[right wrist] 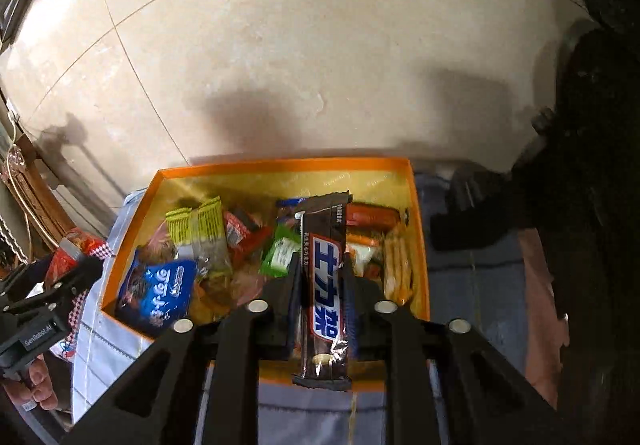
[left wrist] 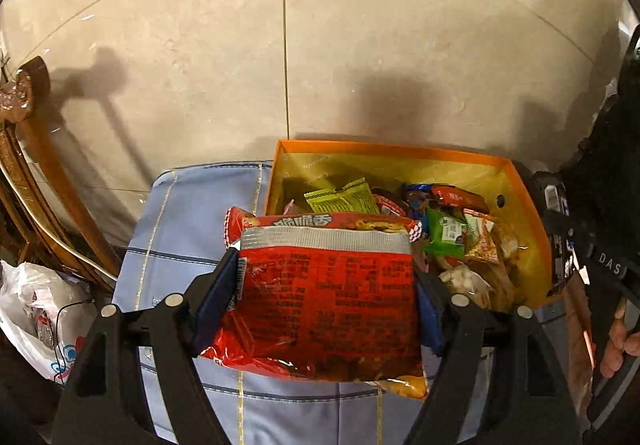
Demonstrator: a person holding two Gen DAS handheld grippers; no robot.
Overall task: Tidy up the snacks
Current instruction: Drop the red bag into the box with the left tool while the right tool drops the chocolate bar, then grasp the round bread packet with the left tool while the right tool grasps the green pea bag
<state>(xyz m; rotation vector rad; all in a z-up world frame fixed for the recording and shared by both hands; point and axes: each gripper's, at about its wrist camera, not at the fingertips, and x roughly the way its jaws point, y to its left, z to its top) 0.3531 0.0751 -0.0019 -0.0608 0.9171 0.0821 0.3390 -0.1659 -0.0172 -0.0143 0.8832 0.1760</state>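
Both claws are loaded, so the step in hand looks like carrying snacks to the orange box (left wrist: 532,213): the left claw (left wrist: 326,285) grips a red snack bag (left wrist: 328,297) just outside the box's left wall, above the blue checked cloth (left wrist: 188,213), while the right claw (right wrist: 322,277) pinches a dark chocolate bar (right wrist: 326,285) over the box's near edge. Next, each claw probably needs to move over a free spot inside and part its jaws. The box already holds a jumble: a yellow-green packet (right wrist: 196,225), a blue packet (right wrist: 164,293), a green packet (right wrist: 280,251) and a red sausage stick (right wrist: 372,215).
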